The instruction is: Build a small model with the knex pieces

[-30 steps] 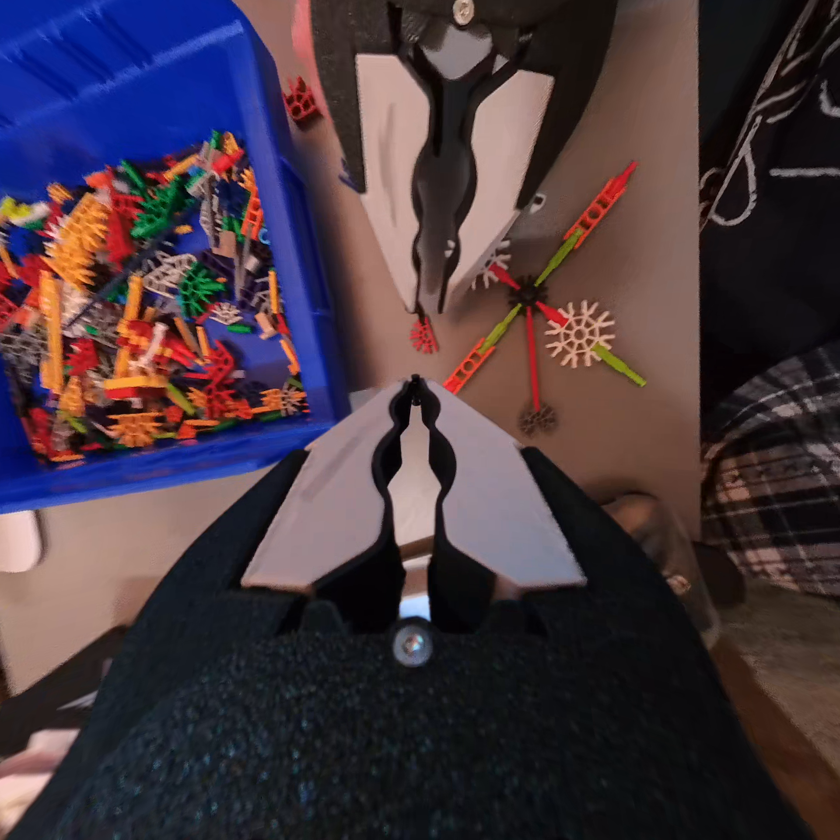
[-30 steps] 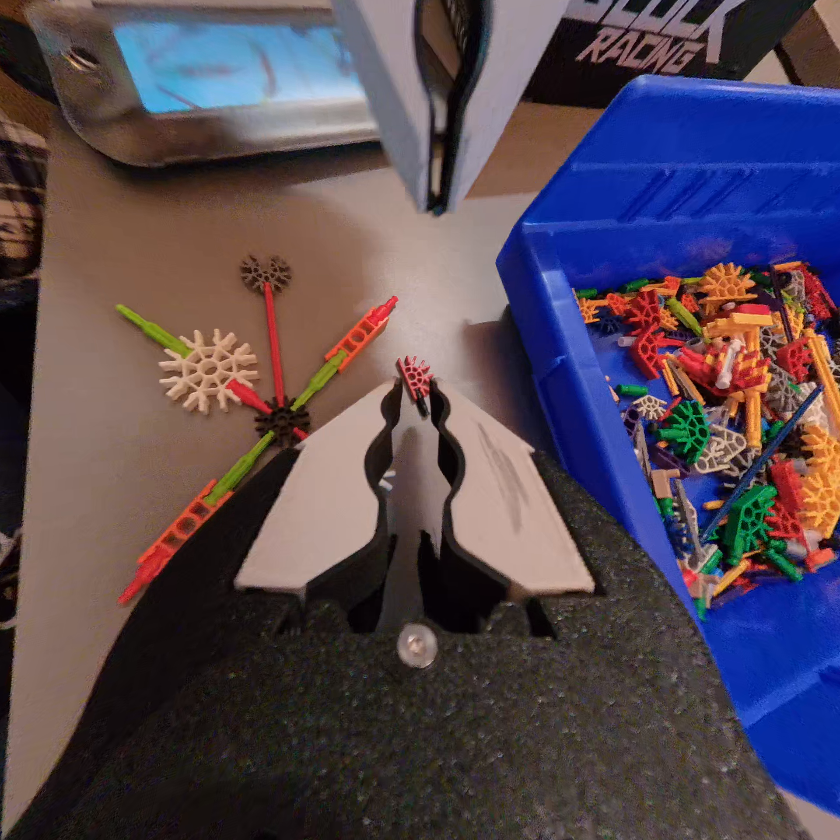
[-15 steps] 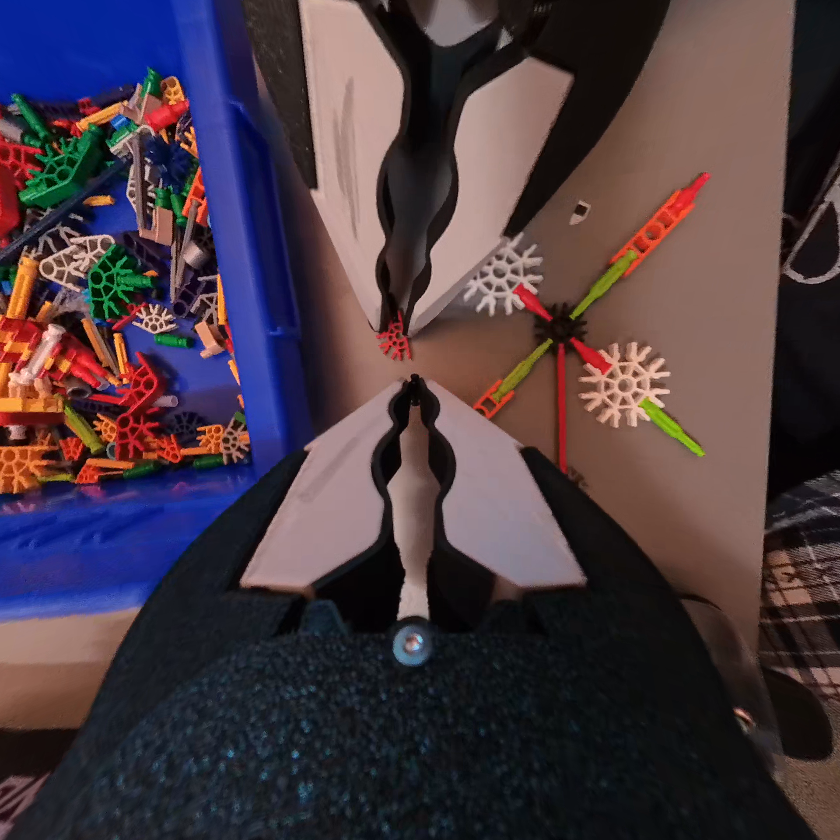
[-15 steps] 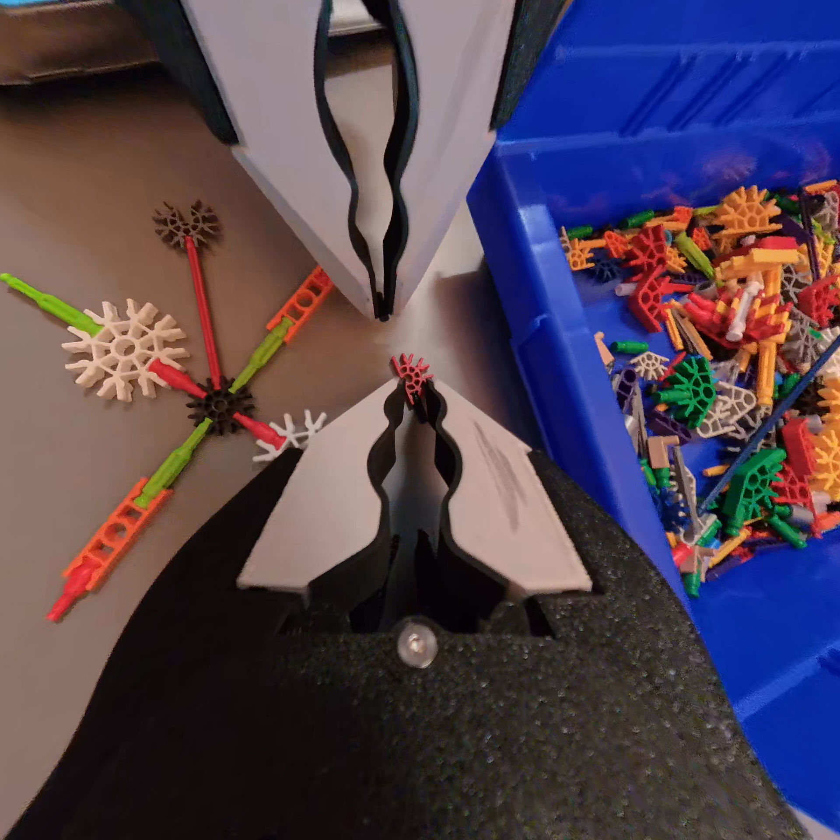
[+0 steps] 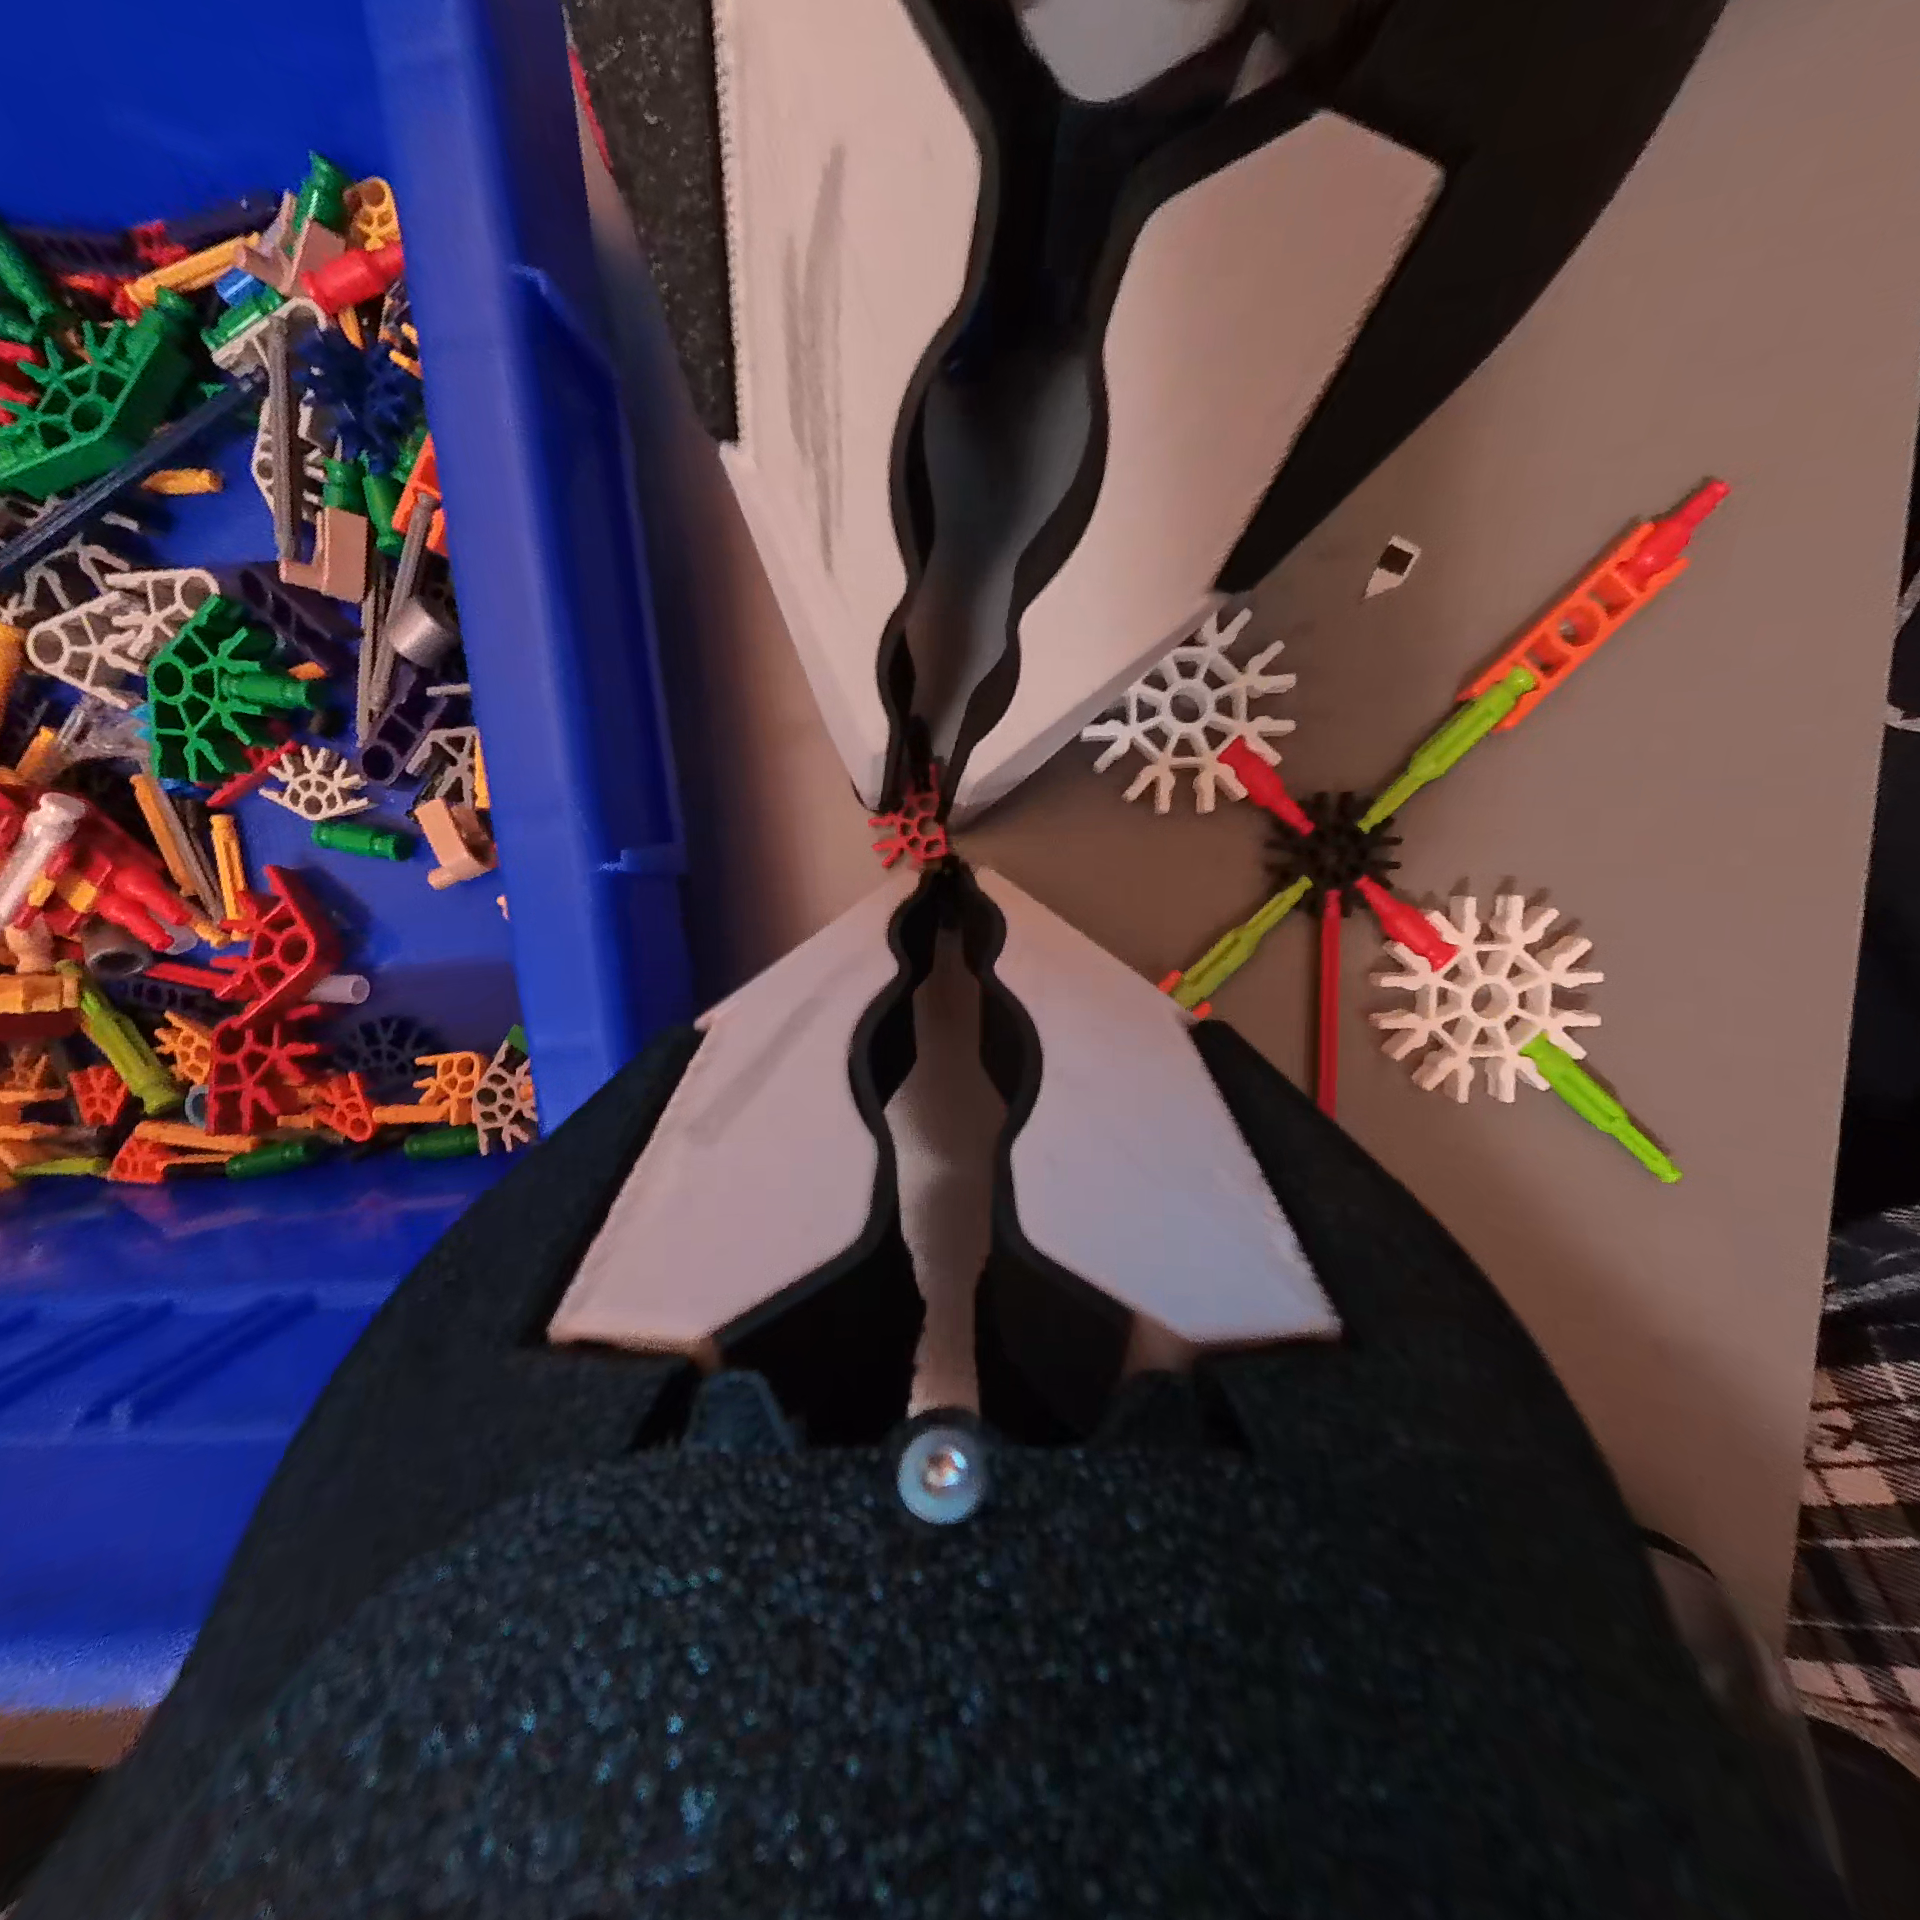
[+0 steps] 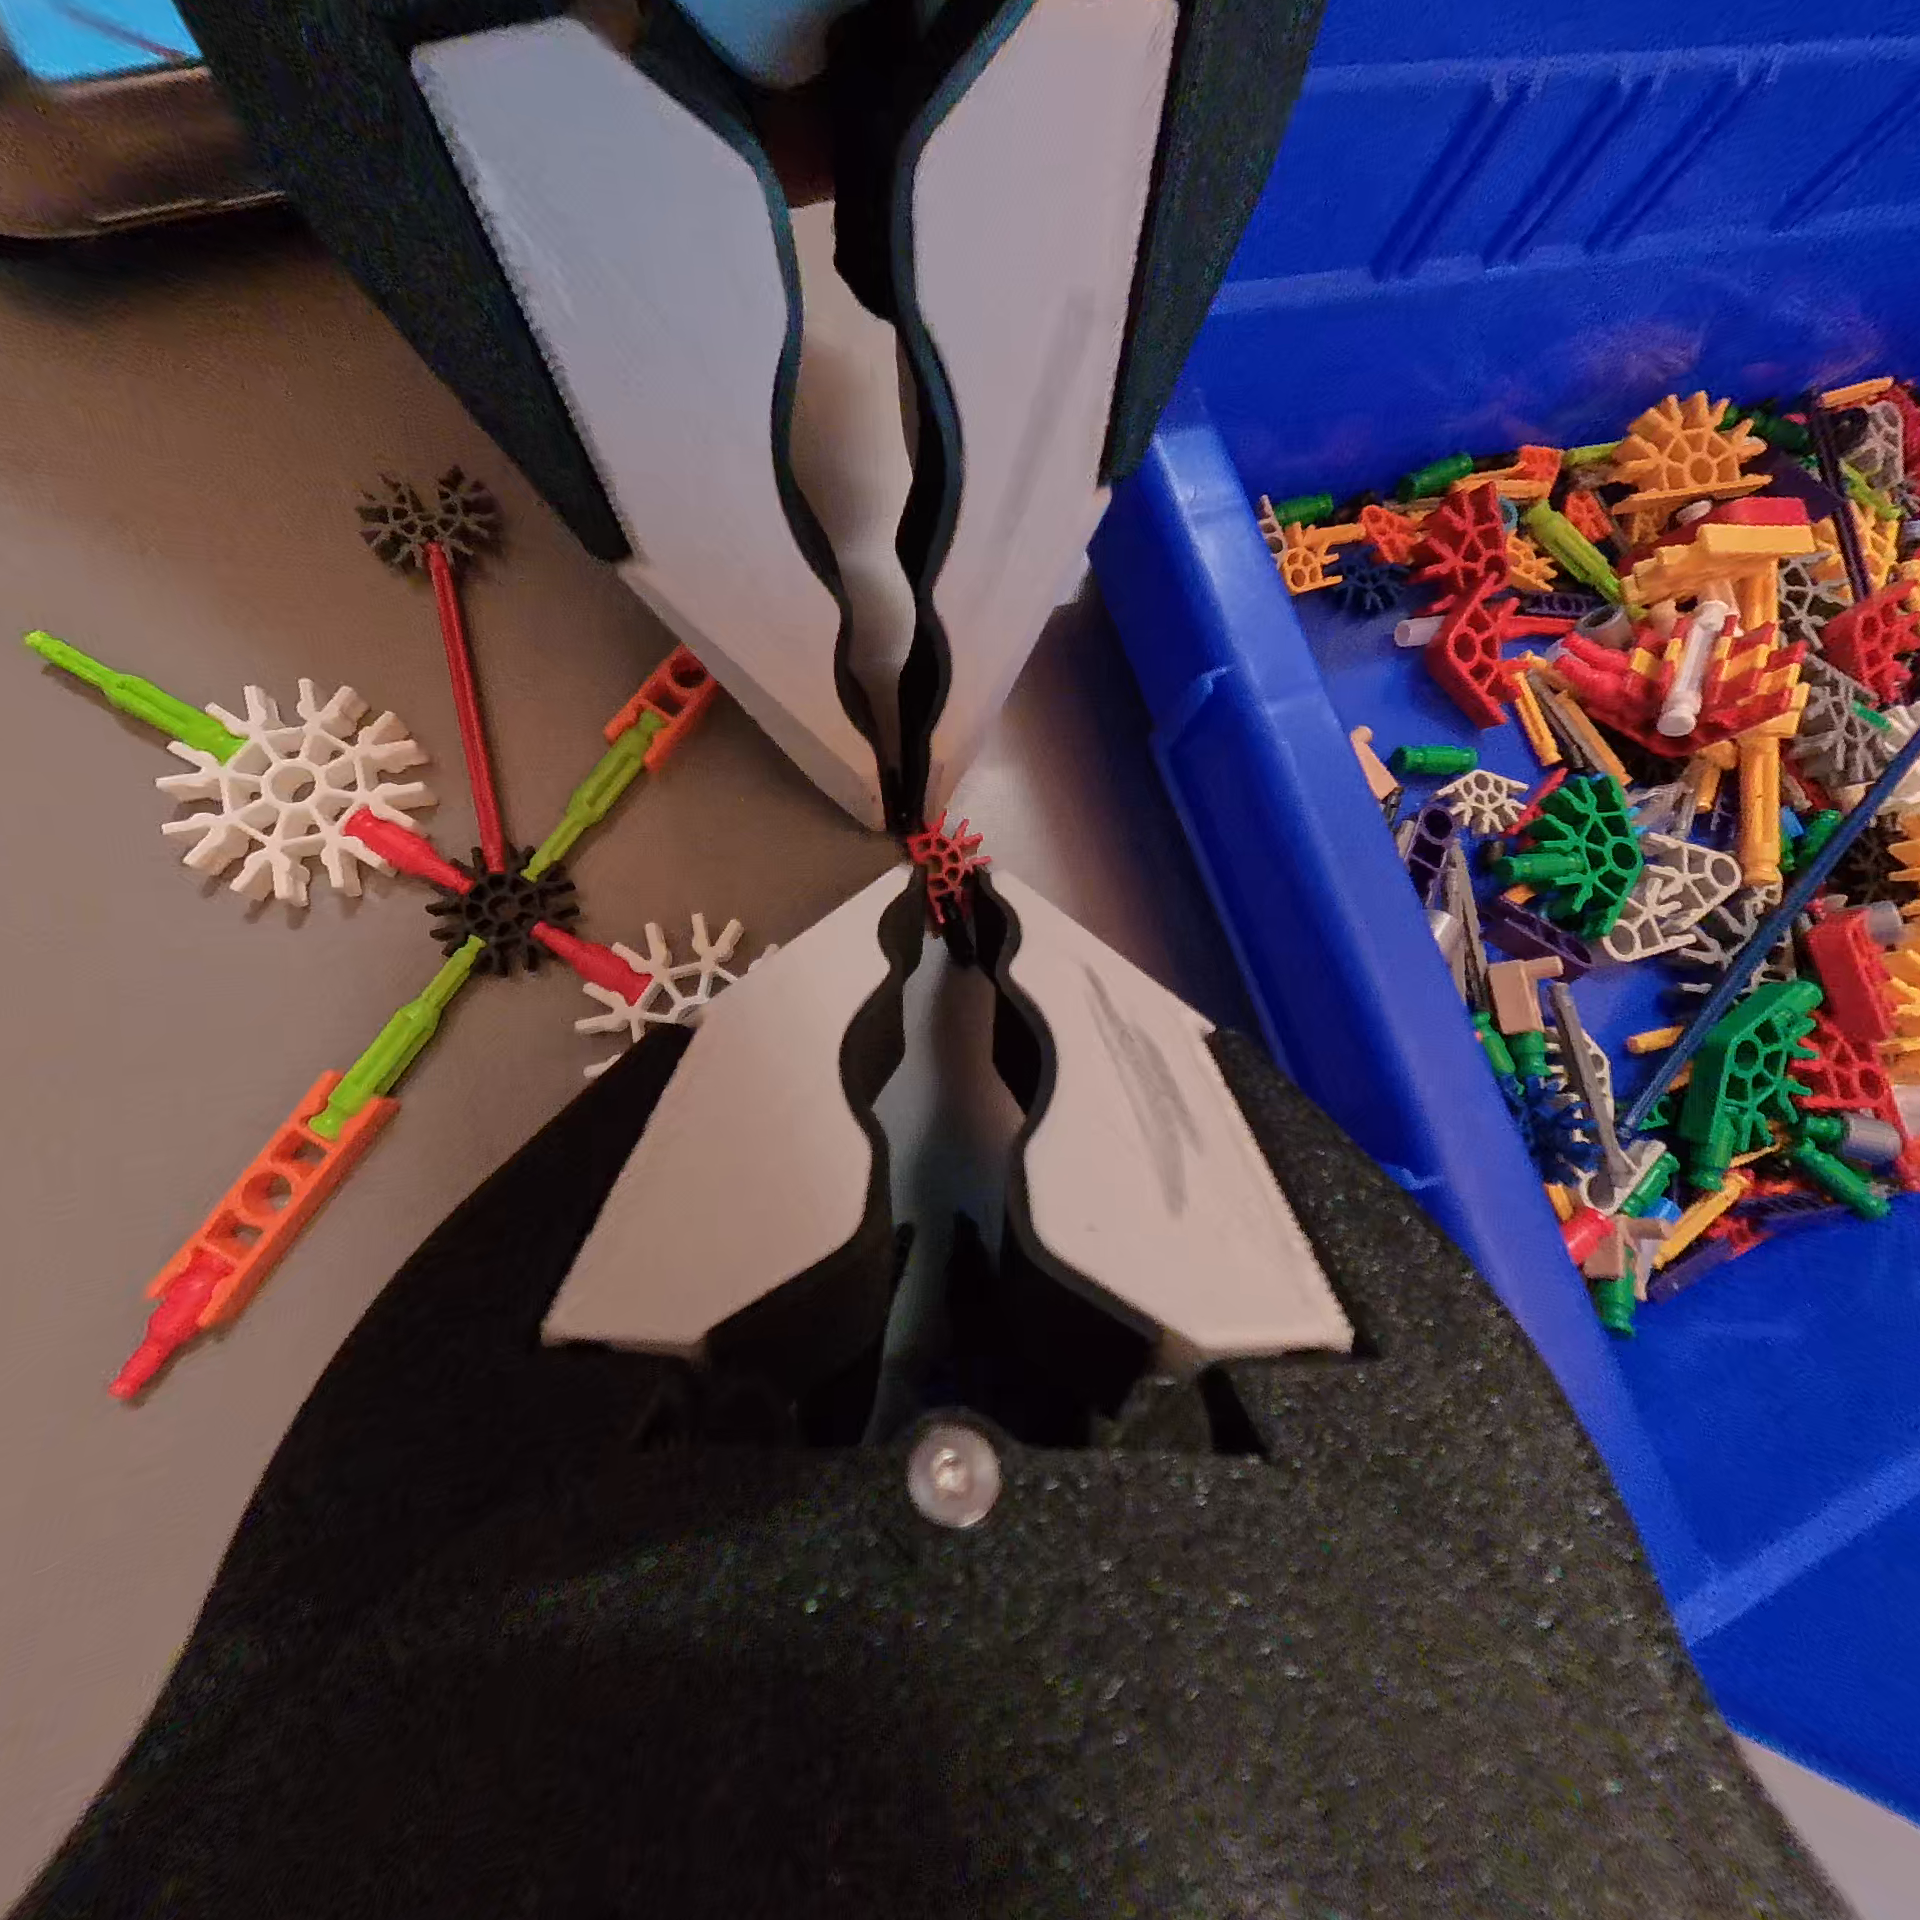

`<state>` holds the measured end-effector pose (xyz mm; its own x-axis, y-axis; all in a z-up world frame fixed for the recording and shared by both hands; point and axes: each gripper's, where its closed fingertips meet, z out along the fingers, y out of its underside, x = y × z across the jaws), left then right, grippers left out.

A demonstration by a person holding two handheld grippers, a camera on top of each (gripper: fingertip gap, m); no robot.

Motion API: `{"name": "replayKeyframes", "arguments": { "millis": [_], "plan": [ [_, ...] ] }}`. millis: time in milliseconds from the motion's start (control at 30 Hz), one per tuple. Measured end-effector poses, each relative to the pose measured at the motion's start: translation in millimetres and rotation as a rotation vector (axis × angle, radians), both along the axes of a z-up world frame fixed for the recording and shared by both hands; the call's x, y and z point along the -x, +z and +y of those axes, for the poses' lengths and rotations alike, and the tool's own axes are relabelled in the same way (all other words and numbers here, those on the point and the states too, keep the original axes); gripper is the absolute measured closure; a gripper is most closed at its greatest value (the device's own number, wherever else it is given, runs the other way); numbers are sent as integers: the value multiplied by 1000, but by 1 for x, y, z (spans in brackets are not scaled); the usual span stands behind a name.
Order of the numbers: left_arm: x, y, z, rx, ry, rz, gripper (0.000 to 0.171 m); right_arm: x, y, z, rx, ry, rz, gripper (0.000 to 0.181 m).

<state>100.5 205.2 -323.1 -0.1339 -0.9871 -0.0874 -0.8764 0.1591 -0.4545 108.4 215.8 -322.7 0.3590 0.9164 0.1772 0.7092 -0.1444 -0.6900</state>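
My right gripper (image 6: 945,896) is shut on a small red connector (image 6: 943,852), which sticks out of its tips. My left gripper (image 5: 940,896) is shut, and its tips meet that red connector (image 5: 912,826) head-on. In the left wrist view the right gripper (image 5: 923,784) comes down from the top; in the right wrist view the left gripper (image 6: 899,808) does the same. Both hover over the grey table (image 5: 1558,312). Beside them lies a flat assembly: a black hub (image 6: 504,909) with red and green rods, orange bars and two white snowflake connectors (image 6: 296,790) (image 6: 670,982).
A blue bin (image 6: 1247,727) with several loose coloured rods and connectors stands close beside the grippers; its wall also shows in the left wrist view (image 5: 582,623). Plaid cloth (image 5: 1860,1455) lies past the table's edge. A dark screen-like object (image 6: 104,156) sits at the back. My two grippers' fingertips are within a few centimetres of each other. It is some 6 centimetres from my left tips to the black hub (image 6: 504,909). It turns up in the left wrist view (image 5: 1334,849) as well.
The two grippers have closed the gap between them and are now tip to tip at the red connector. Both stay shut.
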Motion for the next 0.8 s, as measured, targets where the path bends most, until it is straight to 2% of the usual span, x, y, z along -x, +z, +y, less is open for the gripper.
{"name": "replayKeyframes", "arguments": {
  "millis": [400, 633, 800],
  "plan": [
    [1, -1, 3, -15, 19, -4, 168, 1, 0, 0, -2, 4, 9, 173],
    [3, -1, 1, -11, 39, -7, 155, 0, 1, 1, -7, 3, 8, 173],
    [4, 12, 5, -26, 53, -52, 154, 0, 3, 1, -14, 2, 16, 173]
  ]
}}
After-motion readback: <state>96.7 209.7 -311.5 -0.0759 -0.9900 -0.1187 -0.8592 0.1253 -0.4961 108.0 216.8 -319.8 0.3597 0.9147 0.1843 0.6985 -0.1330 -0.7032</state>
